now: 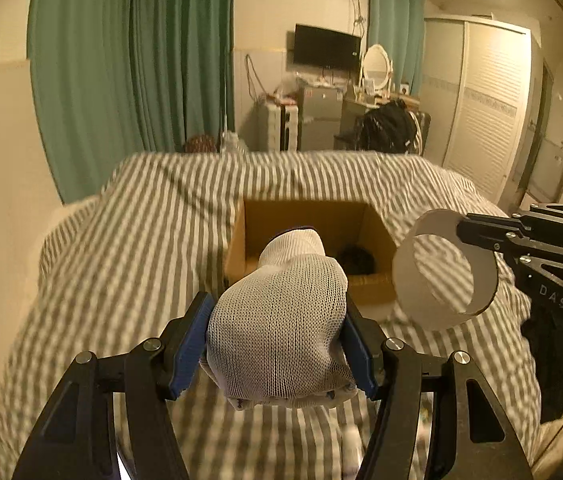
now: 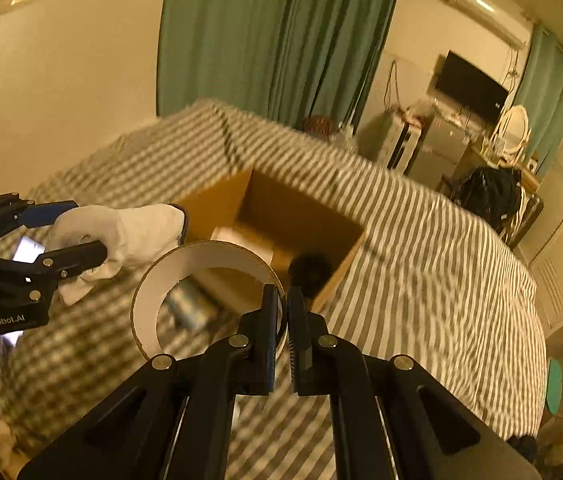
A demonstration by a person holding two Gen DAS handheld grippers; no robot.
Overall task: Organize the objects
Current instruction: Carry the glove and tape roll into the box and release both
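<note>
An open cardboard box [image 1: 377,236] [image 2: 217,204] sits on the striped bed, with a dark object [image 1: 355,258] [image 2: 310,270] inside. My left gripper [image 1: 277,344] [image 2: 81,236] is shut on a white knit glove [image 1: 281,320] [image 2: 121,232] and holds it in the air just short of the box's near side. My right gripper [image 2: 283,320] [image 1: 461,230] is shut on the wall of a white cardboard ring [image 2: 201,264] [image 1: 437,272] and holds it in the air at the box's near right corner.
The bed is covered by a grey-and-white striped sheet [image 1: 141,240] [image 2: 421,260]. Green curtains [image 1: 129,60] hang behind it. A fridge, a dresser with a mirror and a wardrobe [image 1: 489,100] stand at the far wall. A phone-like object [image 2: 27,248] lies below the left gripper.
</note>
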